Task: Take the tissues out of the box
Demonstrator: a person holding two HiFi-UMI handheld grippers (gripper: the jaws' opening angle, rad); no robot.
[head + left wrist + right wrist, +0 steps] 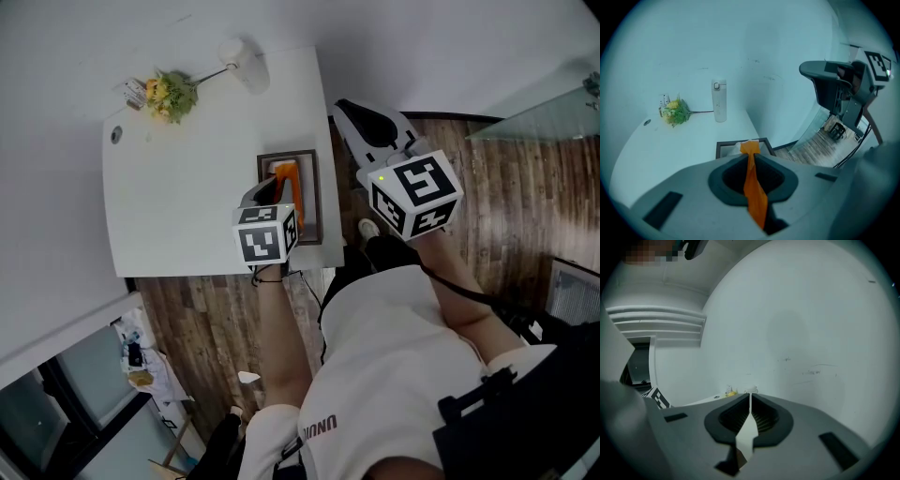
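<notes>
Tissue, orange, is clamped between the left gripper fingers, which are pressed together on it with the tip just over the box. A white sheet shows in the box beside it. Box sits at the tabletop edge, on the head view's right, near the front corner. Bottle and flowers are well apart at the far side. Right gripper is off that edge over the floor, fingers together, facing the wall.
</notes>
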